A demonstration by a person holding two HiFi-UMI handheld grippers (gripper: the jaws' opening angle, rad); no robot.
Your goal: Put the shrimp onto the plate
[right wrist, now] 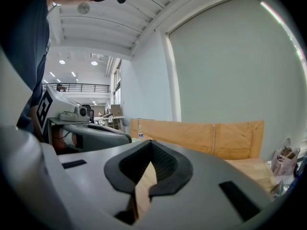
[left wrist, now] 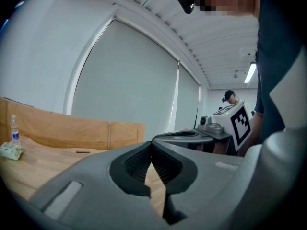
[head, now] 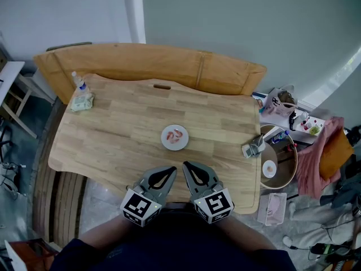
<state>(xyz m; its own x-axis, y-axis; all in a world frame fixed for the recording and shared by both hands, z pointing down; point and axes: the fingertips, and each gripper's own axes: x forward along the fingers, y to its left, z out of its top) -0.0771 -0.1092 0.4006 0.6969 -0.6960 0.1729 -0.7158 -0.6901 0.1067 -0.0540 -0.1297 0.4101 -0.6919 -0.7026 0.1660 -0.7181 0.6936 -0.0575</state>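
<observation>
Both tools, the left gripper (head: 172, 170) and the right gripper (head: 186, 165), hover on the near side of the plate (head: 164, 138), apart from it, each with its jaws pressed together on nothing. The shrimp (head: 176, 135) lies on the plate. The likely risk is that a closed tip swung forward nudges the plate's rim, sliding it and spilling the shrimp off.

You're in an open, office-like hall.
Your wooden table (head: 113, 134) faces a tall blind (right wrist: 230, 66); ceiling lights (right wrist: 62, 62) and a railed gallery (right wrist: 84, 86) lie beyond.
</observation>
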